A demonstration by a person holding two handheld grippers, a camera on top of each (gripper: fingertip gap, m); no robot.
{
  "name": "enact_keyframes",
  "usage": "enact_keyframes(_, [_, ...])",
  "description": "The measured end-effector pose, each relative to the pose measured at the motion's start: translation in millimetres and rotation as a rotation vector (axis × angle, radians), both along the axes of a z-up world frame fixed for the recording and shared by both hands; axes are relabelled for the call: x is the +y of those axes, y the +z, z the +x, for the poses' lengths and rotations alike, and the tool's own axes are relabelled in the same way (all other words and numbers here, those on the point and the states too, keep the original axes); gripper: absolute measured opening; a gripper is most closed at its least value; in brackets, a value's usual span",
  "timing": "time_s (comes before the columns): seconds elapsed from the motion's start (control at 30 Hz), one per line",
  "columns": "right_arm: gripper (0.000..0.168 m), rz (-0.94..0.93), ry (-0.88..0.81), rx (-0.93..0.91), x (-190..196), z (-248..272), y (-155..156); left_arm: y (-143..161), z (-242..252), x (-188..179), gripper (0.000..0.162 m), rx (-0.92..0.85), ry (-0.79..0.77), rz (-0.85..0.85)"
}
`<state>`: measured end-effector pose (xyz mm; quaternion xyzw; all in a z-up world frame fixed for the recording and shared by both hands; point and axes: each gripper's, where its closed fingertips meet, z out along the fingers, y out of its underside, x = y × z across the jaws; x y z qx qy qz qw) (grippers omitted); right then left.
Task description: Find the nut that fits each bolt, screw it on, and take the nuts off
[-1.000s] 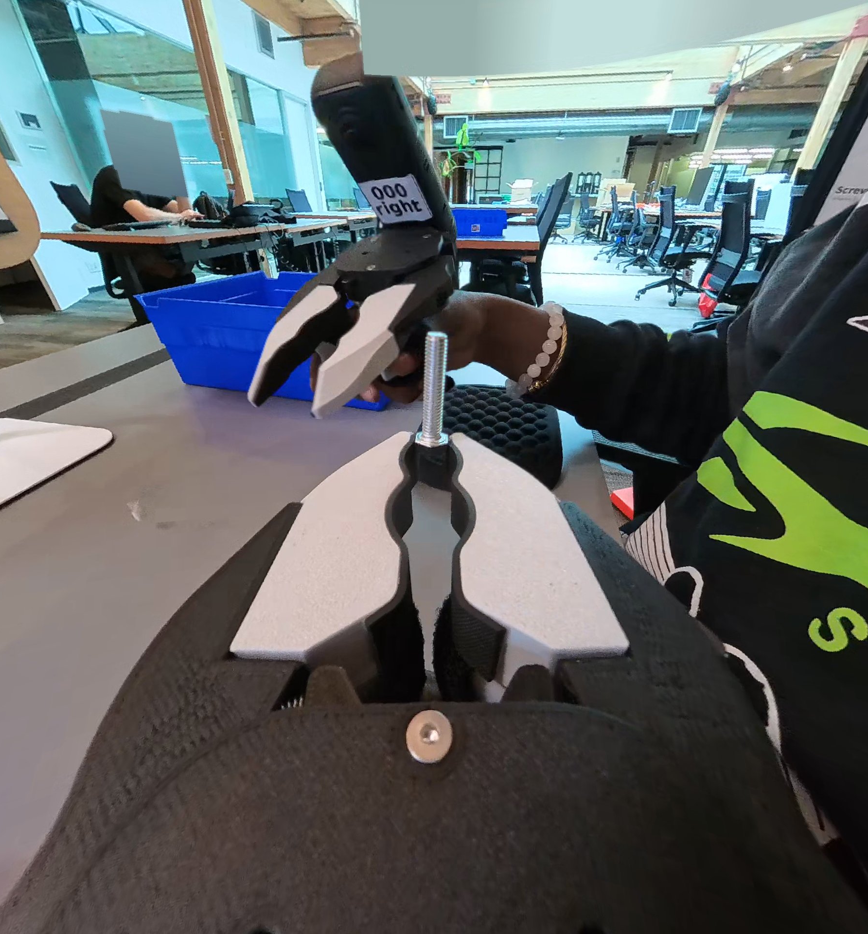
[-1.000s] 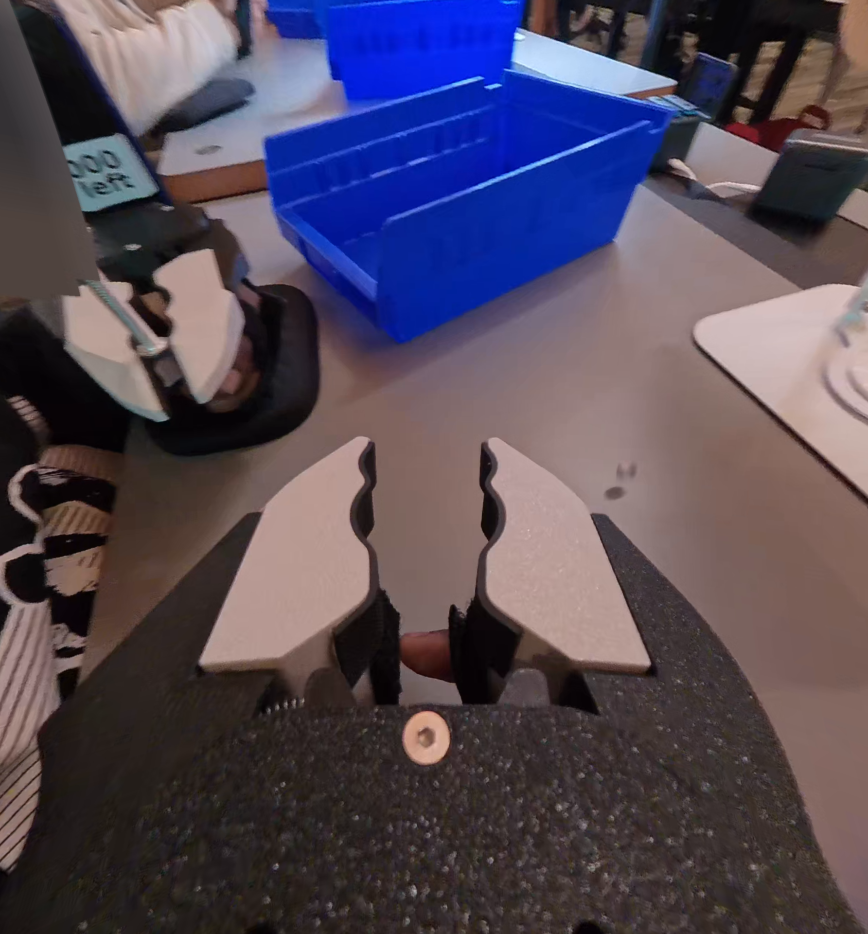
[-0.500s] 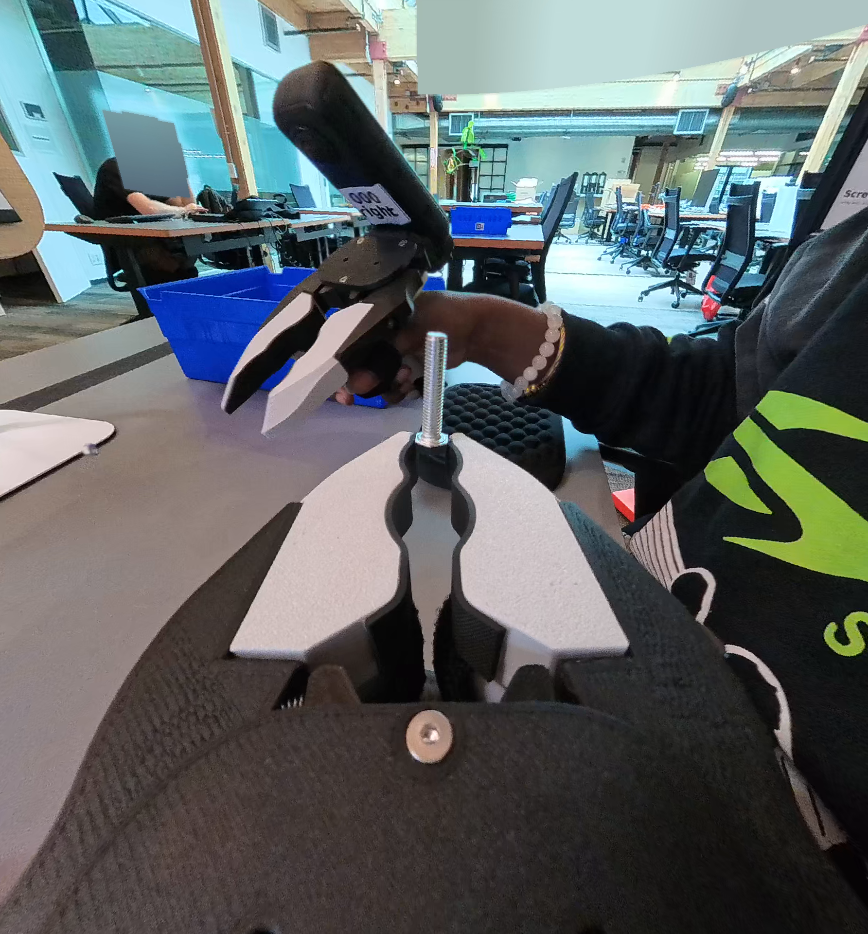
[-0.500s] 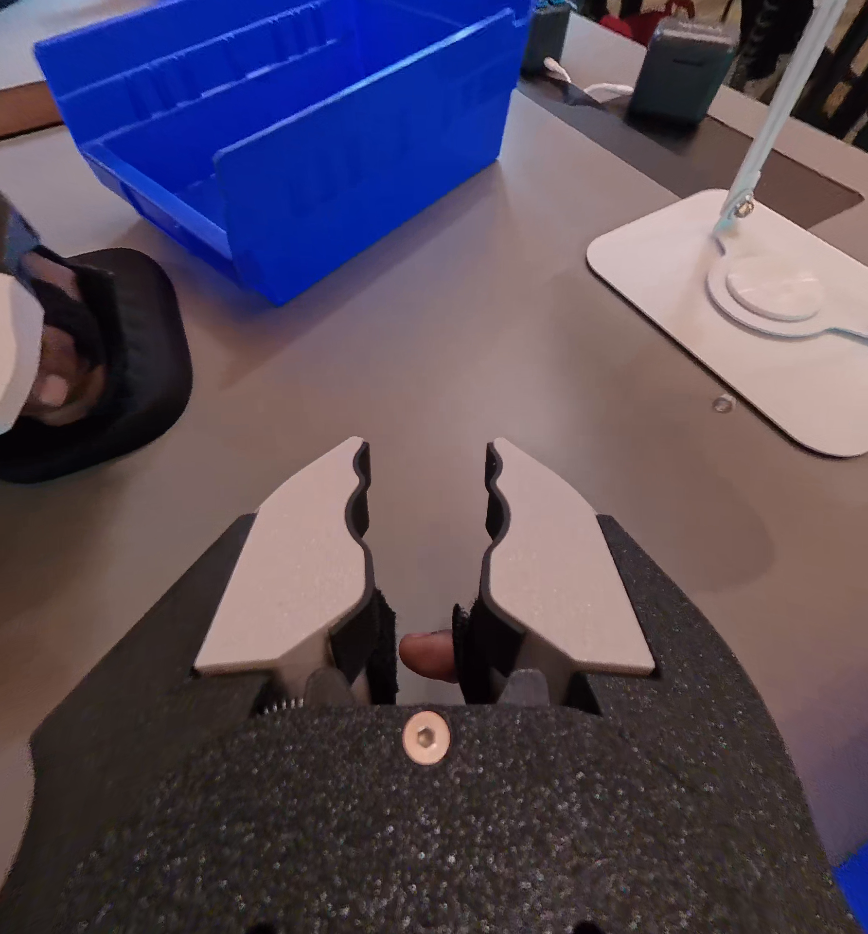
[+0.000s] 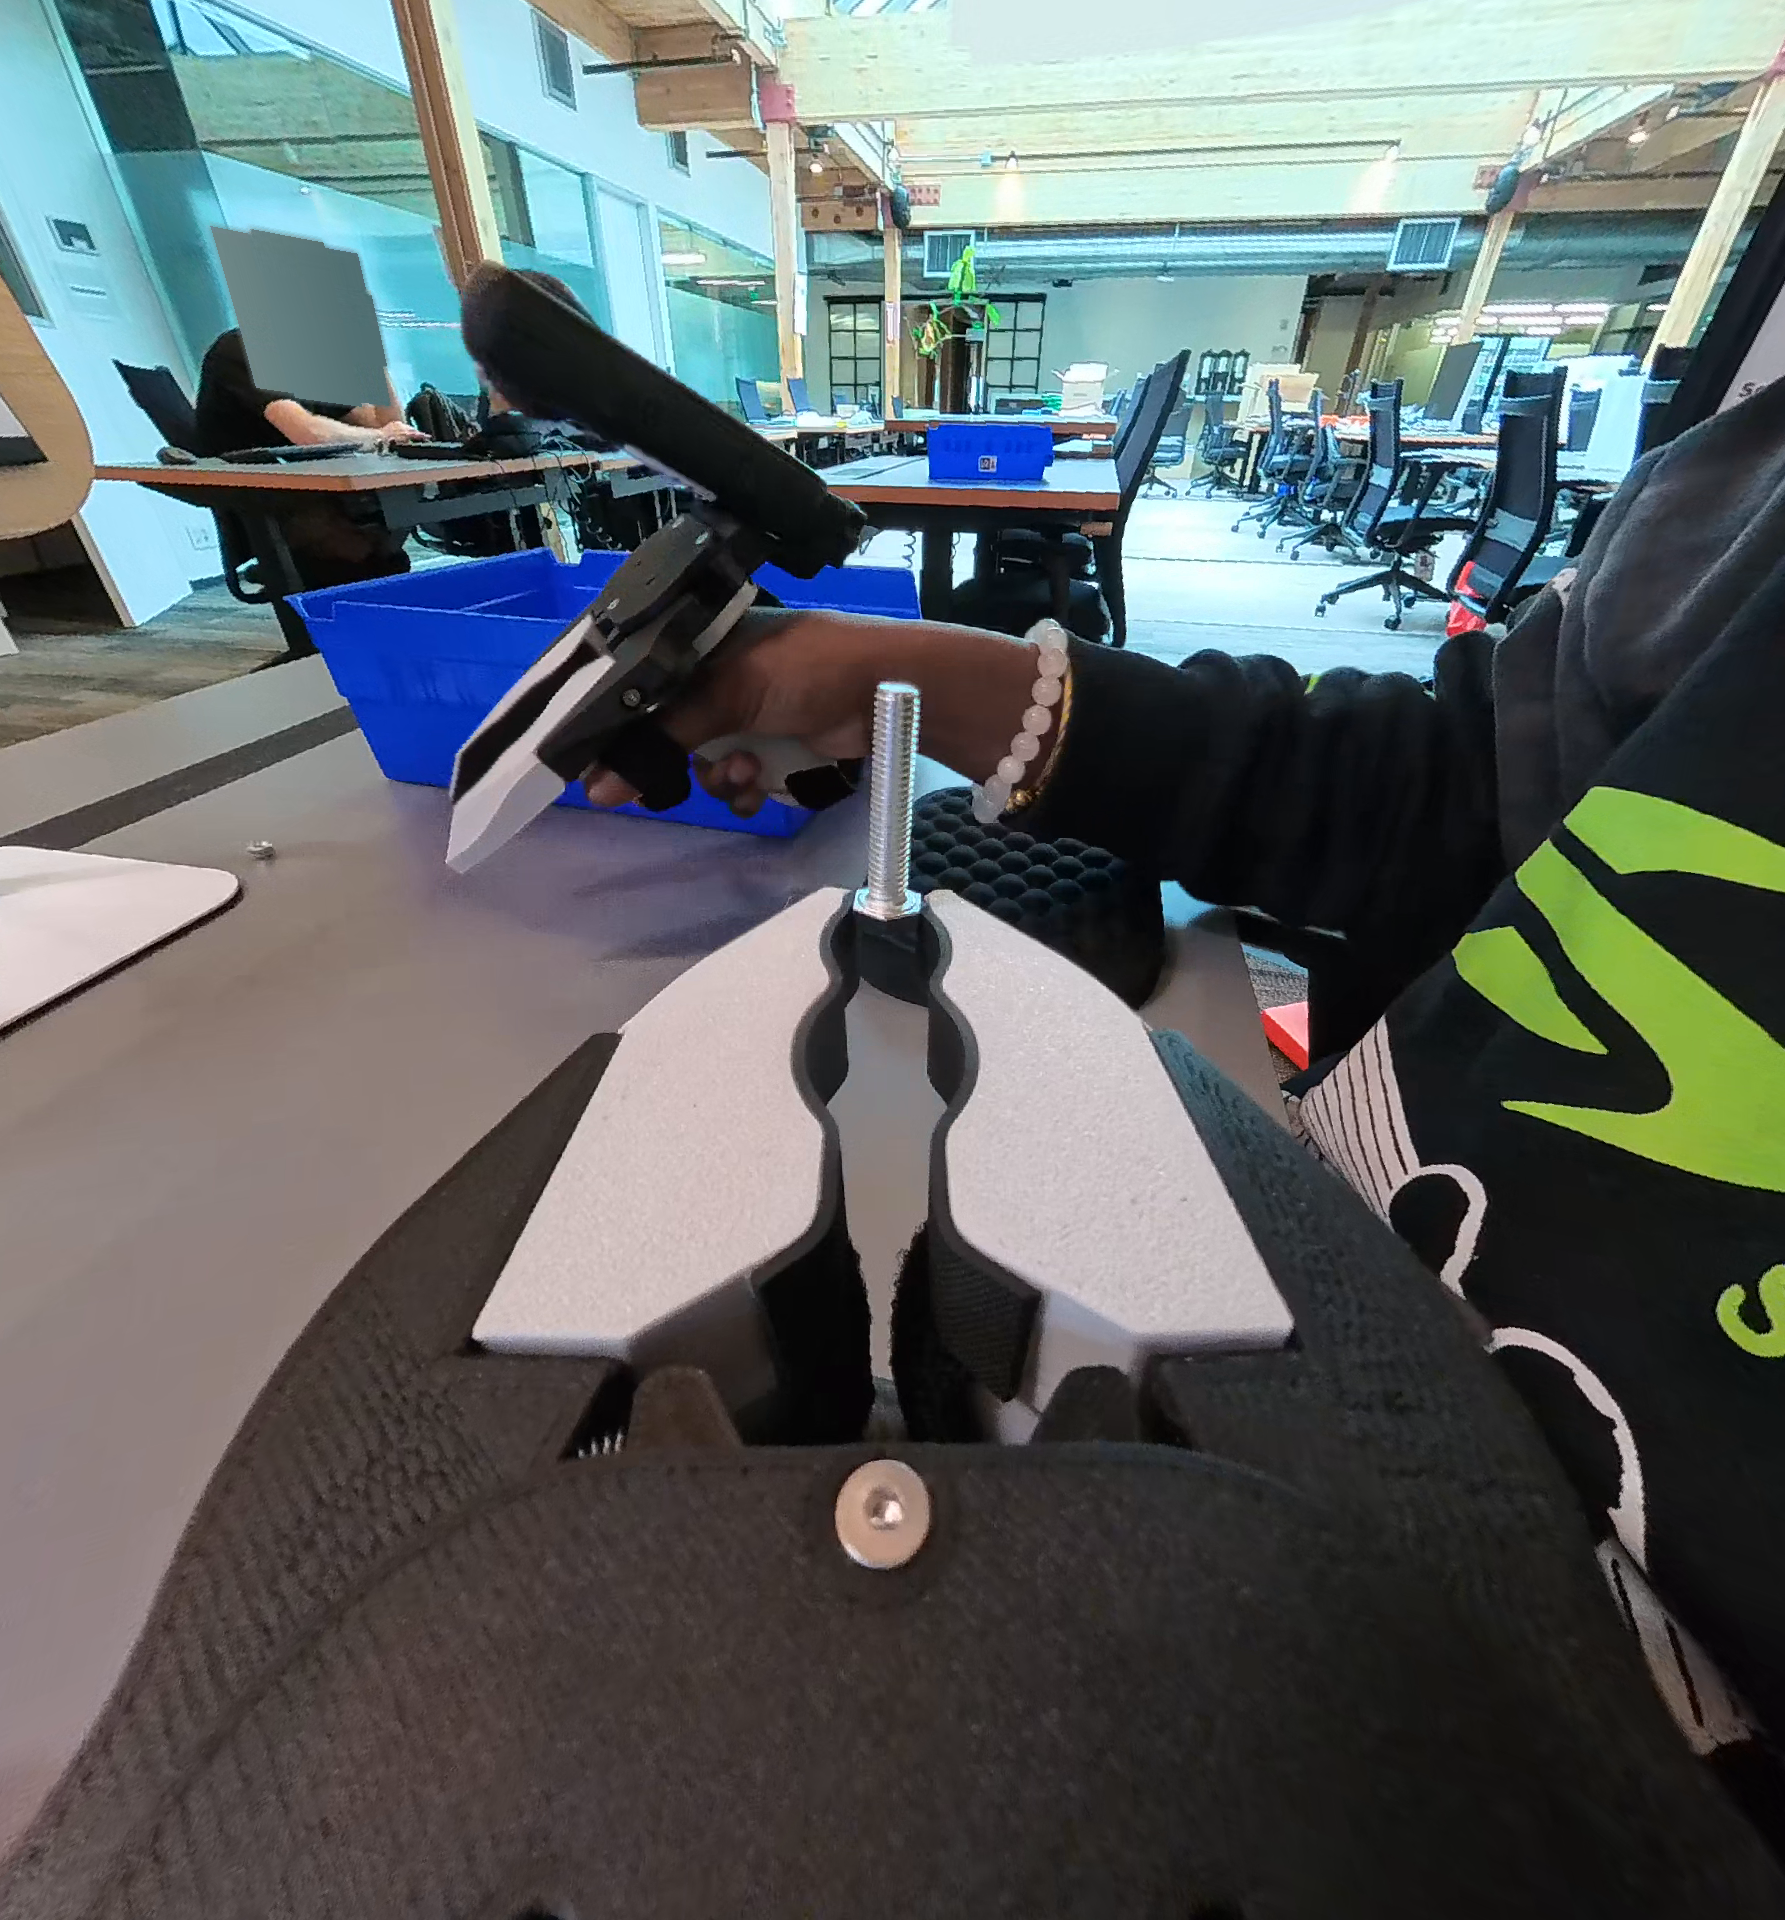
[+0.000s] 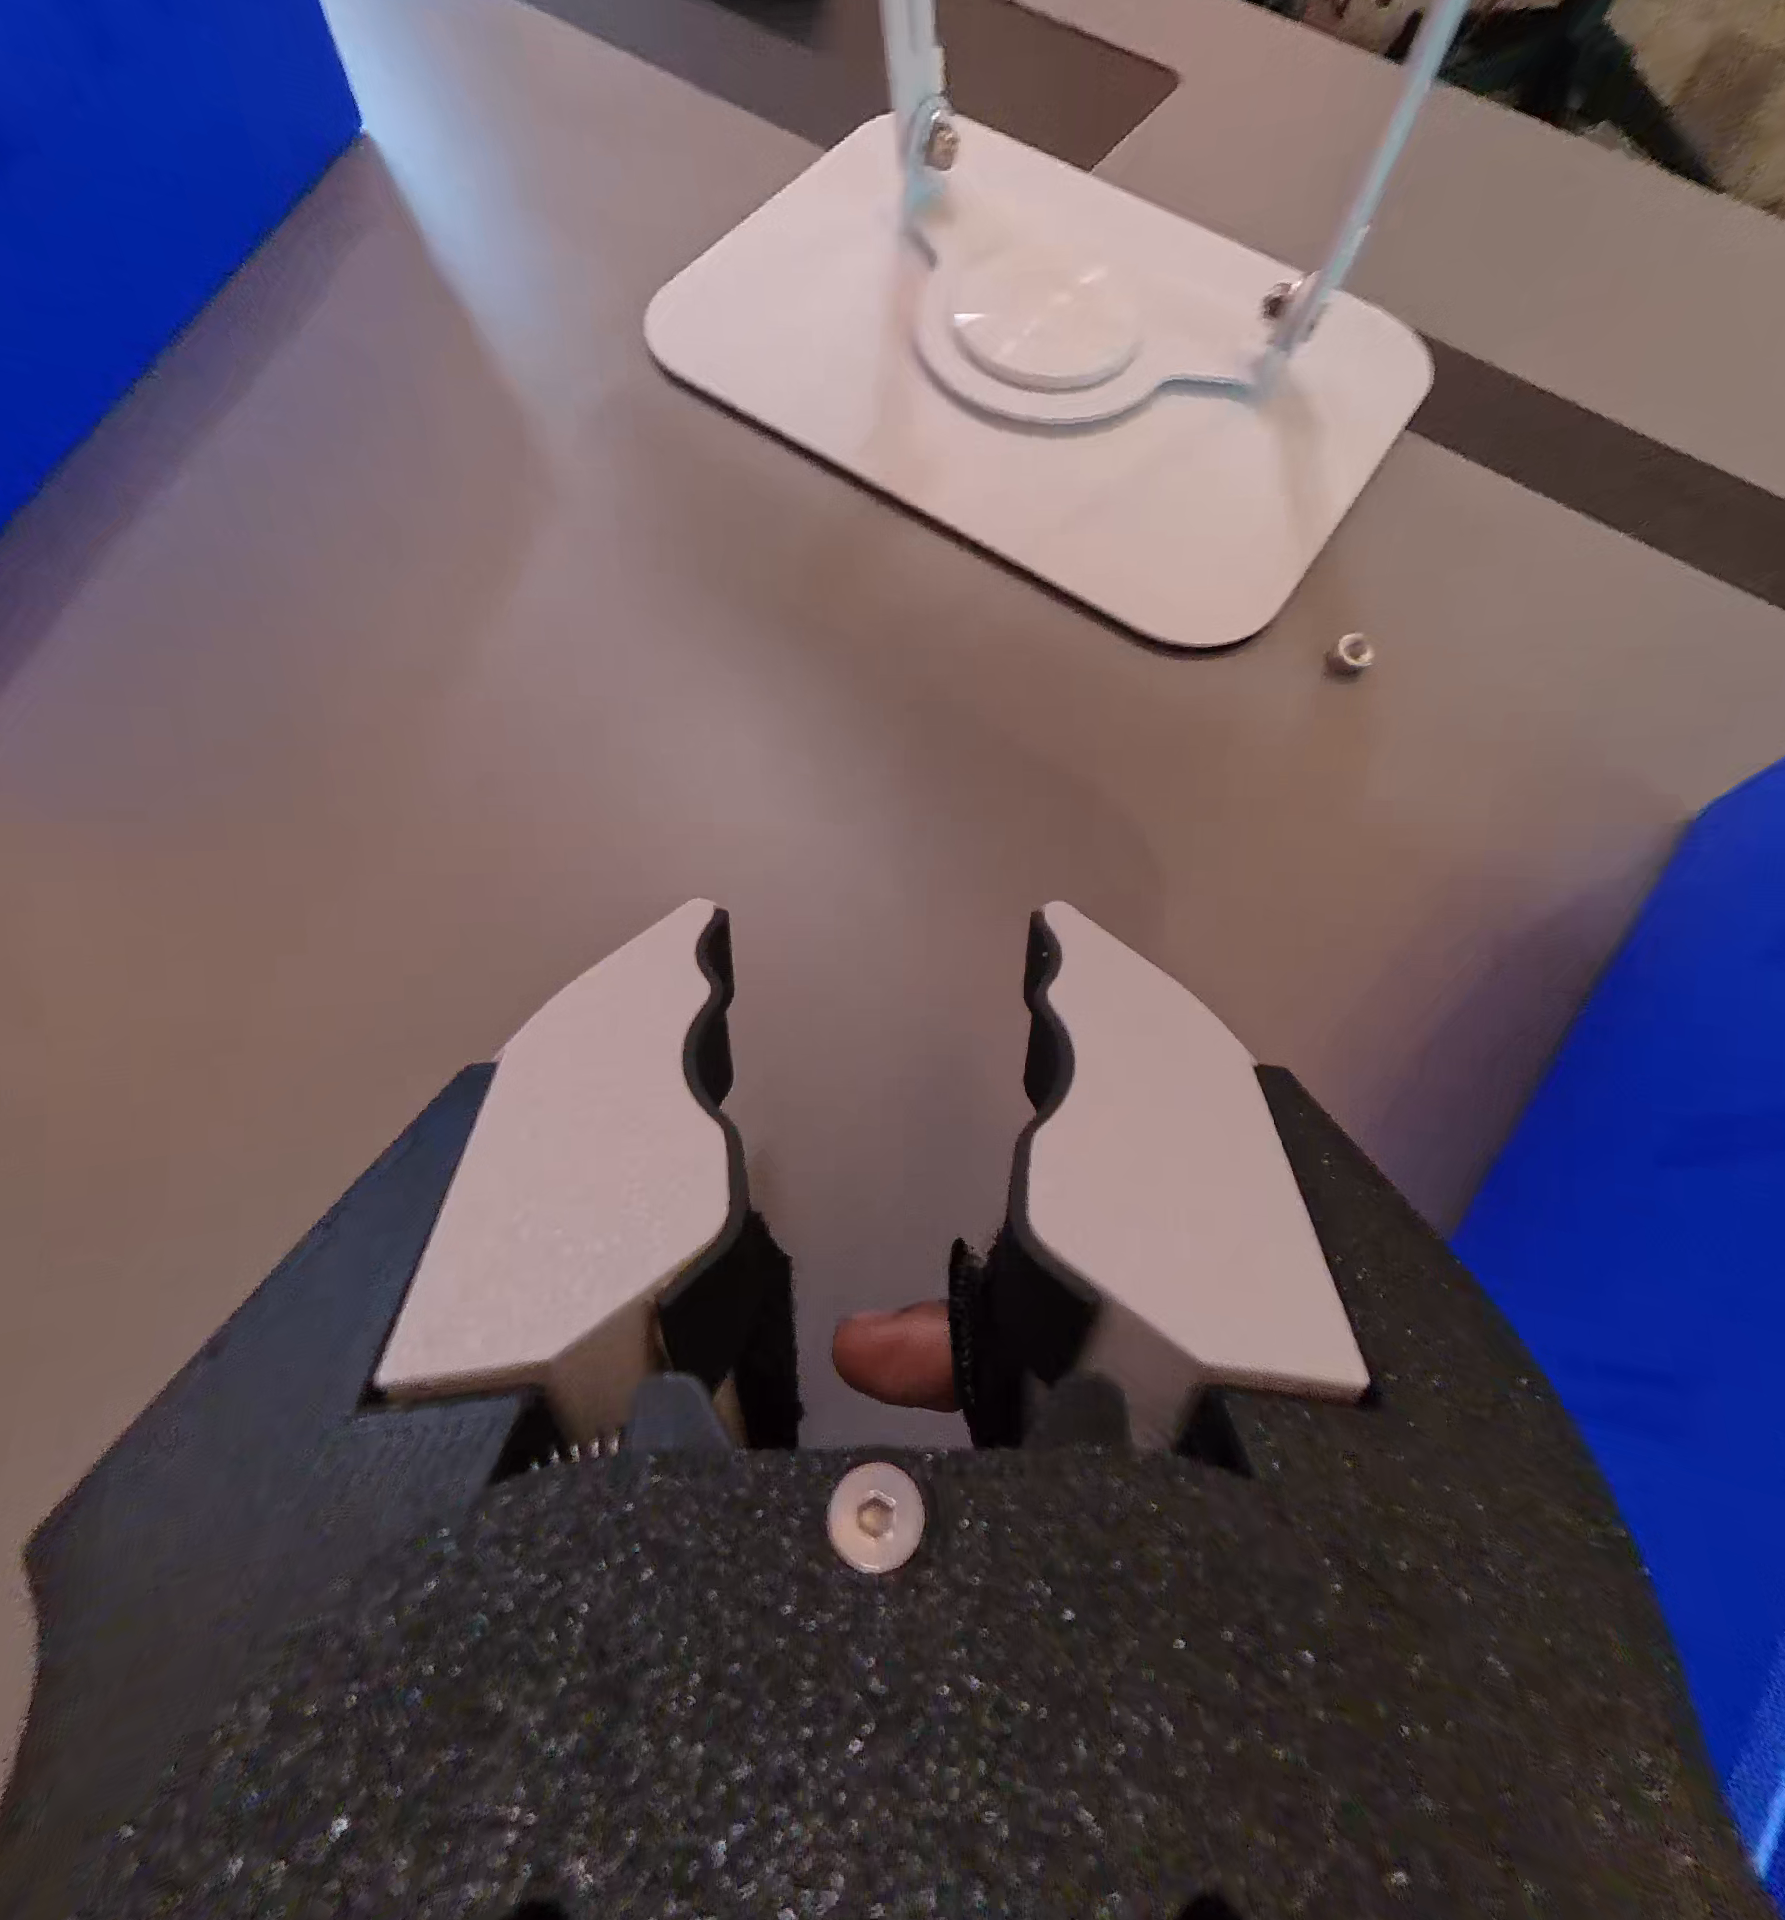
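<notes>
**Inspector:** Left wrist view first. Where is the bolt (image 5: 894,795)?

**Assistant:** Upright, threaded shank pointing up, its base clamped at the tips of the left gripper (image 5: 888,951), whose fingers are drawn in tight around it above the grey worktop (image 5: 244,1091).

**Inspector:** And the nut (image 6: 1349,656)?

**Assistant:** One small silver nut lies loose on the worktop, just beside a corner of the white stand base (image 6: 1075,457). In the left wrist view it shows near that base, well apart from the bolt.

**Inspector:** Right gripper (image 6: 877,925)?

**Assistant:** Fingers spread wide, nothing between them. It hangs above bare worktop, tilted down, with the nut ahead and to its right. A hand (image 5: 815,696) holds it.

**Inspector:** Surroundings?

**Assistant:** A blue bin (image 5: 431,665) stands behind the right gripper; a black honeycomb pad (image 5: 1033,883) lies behind the bolt.
</notes>
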<state>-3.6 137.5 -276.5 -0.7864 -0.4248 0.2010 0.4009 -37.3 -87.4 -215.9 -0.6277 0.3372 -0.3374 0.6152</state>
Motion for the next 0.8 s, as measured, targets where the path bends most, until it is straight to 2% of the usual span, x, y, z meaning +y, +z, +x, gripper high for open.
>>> enact_keyframes(0.3, [0.056, 0.100, -0.135, -0.065, 40.0, 48.8, -0.3, -1.0, 1.2, -0.2, 0.010, 0.010, -0.002, 0.001])
enact_keyframes(0.47, [0.054, 0.122, -0.210, -0.039, 64.4, 71.8, 6.3, -1.0, 1.1, 0.1, 0.010, 0.010, 0.000, 0.000])
enact_keyframes(0.63, [0.044, 0.103, -0.133, 0.026, 79.2, 39.0, 17.8, -1.6, 1.6, 0.1, 0.010, 0.015, -0.002, -0.002])
enact_keyframes(0.8, [0.040, -0.025, -0.119, -0.007, 114.4, 5.7, 4.0, -0.4, 0.6, 0.1, 0.010, 0.005, 0.002, 0.000])
